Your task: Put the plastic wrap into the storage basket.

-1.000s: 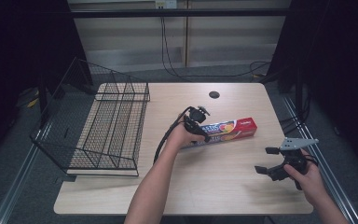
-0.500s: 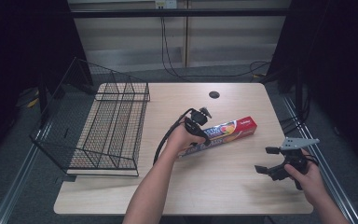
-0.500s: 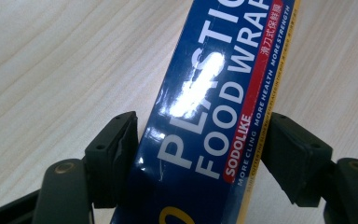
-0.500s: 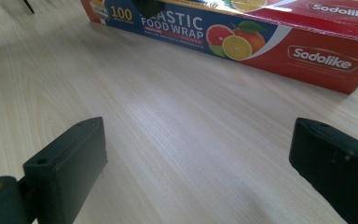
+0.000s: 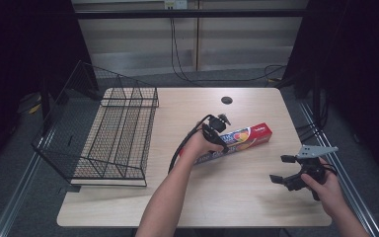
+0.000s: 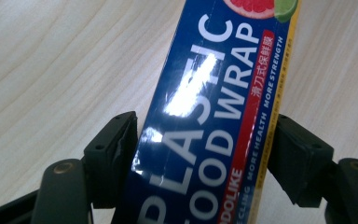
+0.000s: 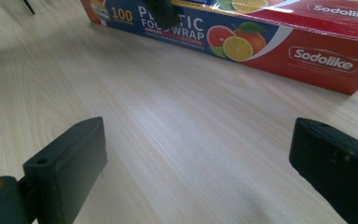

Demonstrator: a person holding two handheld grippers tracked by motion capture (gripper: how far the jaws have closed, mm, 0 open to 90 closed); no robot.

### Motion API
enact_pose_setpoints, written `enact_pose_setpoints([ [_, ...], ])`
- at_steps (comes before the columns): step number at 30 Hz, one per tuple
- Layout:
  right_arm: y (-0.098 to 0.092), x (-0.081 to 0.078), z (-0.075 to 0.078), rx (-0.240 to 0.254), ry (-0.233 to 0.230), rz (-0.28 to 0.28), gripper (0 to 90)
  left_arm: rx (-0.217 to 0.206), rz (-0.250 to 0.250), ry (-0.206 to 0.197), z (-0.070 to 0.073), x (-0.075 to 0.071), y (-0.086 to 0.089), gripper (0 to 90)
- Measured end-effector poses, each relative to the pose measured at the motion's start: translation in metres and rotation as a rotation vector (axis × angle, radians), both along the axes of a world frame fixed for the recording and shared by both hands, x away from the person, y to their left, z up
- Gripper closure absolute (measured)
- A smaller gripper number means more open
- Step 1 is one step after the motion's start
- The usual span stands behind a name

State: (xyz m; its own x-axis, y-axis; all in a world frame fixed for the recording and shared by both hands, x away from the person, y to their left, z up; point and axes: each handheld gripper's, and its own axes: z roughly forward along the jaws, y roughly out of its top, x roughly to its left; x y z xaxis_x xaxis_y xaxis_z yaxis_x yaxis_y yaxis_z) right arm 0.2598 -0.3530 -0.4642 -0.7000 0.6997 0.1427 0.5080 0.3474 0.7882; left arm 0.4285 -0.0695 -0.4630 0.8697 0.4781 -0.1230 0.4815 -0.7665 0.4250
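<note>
A long plastic food wrap box (image 5: pixel 249 137), blue with a red end, lies slanted on the wooden table (image 5: pixel 227 197) near its middle. My left gripper (image 5: pixel 216 143) comes down over the box's blue half. In the left gripper view the box (image 6: pixel 214 93) fills the gap and both black jaws press its long sides, so the gripper (image 6: pixel 200 154) is shut on it. My right gripper (image 5: pixel 282 169) rests near the table's right front, open and empty. In the right gripper view its wide-set jaws (image 7: pixel 196 163) face the box (image 7: pixel 261 32) across bare wood.
A black wire basket (image 5: pixel 118 133) stands tilted on the table's left side, reaching past the left edge. A small dark round hole (image 5: pixel 226 100) sits in the tabletop behind the box. The left gripper's cable (image 5: pixel 180 148) loops beside the forearm.
The left hand and the blue end of the box have shifted slightly toward the front of the table. The right gripper has stayed put.
</note>
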Motion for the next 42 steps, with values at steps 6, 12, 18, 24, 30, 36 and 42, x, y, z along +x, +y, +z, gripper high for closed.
enact_pose_setpoints([
  [6, 0.000, 0.000, 0.000, 0.001, -0.002, -0.002, 3.5, 0.008, -0.002, 0.021, 0.005, -0.005, 0.000, 41.0],
  [12, -0.001, 0.000, 0.001, 0.001, -0.004, -0.004, 3.5, 0.001, 0.091, 0.037, 0.018, -0.005, 0.012, 43.9],
  [18, 0.000, 0.001, 0.001, 0.006, -0.006, -0.002, 3.5, 0.018, 0.148, 0.055, 0.029, -0.002, 0.021, 44.0],
  [24, 0.000, 0.000, 0.002, 0.007, -0.007, 0.003, 3.5, 0.017, 0.172, 0.054, 0.041, 0.000, 0.029, 44.1],
  [30, -0.001, 0.000, 0.003, 0.010, -0.011, -0.003, 3.5, 0.026, 0.189, 0.061, 0.051, 0.001, 0.035, 44.1],
  [36, -0.002, 0.000, 0.003, 0.018, -0.011, -0.004, 3.5, 0.013, 0.231, 0.062, 0.064, 0.002, 0.046, 44.1],
  [42, -0.001, 0.001, 0.003, 0.019, -0.011, -0.002, 3.5, 0.013, 0.256, 0.054, 0.077, 0.003, 0.057, 44.1],
])
